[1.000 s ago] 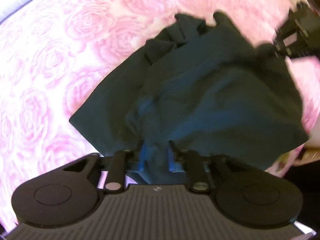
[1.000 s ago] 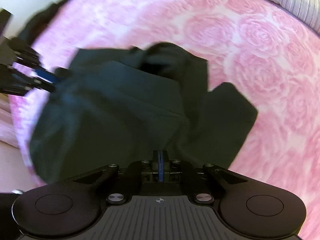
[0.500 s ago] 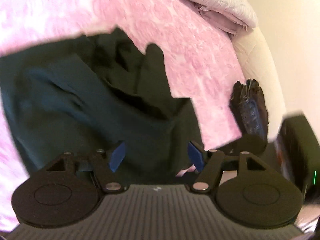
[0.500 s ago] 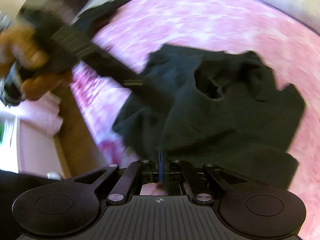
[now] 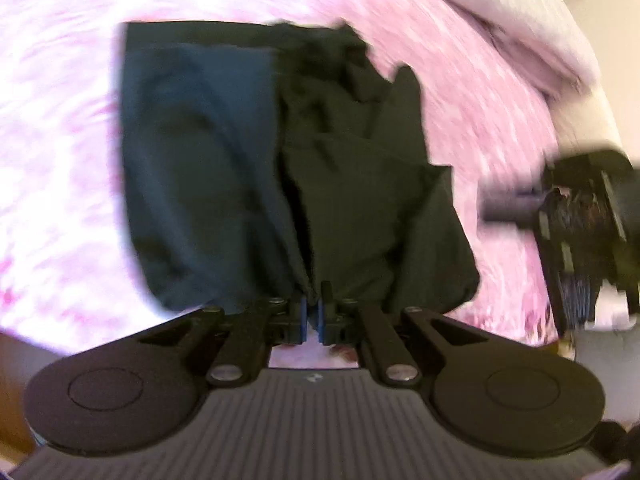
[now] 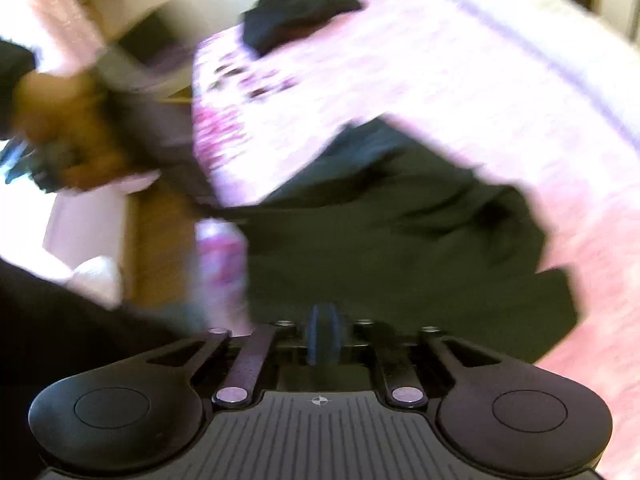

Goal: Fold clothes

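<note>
A bed with a pink rose-patterned blanket (image 5: pixel 460 92) fills both views. A pale grey pillow (image 5: pixel 532 36) lies along its far edge. A second dark heap of cloth (image 6: pixel 296 20) rests near the bed's corner, detail blurred.

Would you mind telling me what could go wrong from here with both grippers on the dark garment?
1. The left gripper pinches only a small bunch of the dark garment at its near hem, so it may slip out.
2. The garment lies rumpled and lapped over itself, so a fold might set creases.
3. It lies near the edge of the pink floral bedspread and could slide off.
</note>
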Demonstrator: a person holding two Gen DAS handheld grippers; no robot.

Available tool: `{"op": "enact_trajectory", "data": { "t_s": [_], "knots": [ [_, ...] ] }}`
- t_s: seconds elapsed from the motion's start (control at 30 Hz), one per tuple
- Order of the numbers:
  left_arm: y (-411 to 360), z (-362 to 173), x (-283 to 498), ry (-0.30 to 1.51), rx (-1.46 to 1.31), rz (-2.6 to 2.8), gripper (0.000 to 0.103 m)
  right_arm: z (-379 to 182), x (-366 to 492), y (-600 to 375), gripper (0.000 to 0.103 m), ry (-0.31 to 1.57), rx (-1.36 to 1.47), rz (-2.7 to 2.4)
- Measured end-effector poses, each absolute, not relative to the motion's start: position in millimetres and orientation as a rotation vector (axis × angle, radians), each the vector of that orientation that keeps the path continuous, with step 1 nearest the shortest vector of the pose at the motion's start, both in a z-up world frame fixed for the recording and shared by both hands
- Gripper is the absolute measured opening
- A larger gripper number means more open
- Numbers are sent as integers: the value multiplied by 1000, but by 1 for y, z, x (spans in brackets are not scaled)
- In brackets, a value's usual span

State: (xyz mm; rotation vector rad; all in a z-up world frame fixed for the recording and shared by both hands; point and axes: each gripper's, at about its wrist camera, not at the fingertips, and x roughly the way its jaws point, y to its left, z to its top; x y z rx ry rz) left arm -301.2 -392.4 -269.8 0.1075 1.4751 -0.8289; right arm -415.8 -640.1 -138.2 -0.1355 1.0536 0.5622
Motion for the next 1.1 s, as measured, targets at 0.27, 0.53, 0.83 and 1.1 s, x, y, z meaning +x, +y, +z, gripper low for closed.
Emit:
{"op": "enact_trajectory", "data": {
  "t_s": [0.27, 0.53, 0.83, 1.1],
  "knots": [
    [-267, -247, -306, 1427, 10, -490, 2, -189, -299, -597, 56, 921, -451, 845],
    [-238, -261, -331, 1414, -10, -418, 2, -276, -213, -498, 60, 887, -754, 1187],
    [-226, -253, -323, 1342, -1, -466, 2, -289, -170, -492, 6, 1156, -507, 1099],
    [-262, -164, -215, 970, 192, -695, 2, -155, -237, -588, 5, 878, -412, 439]
  ]
}}
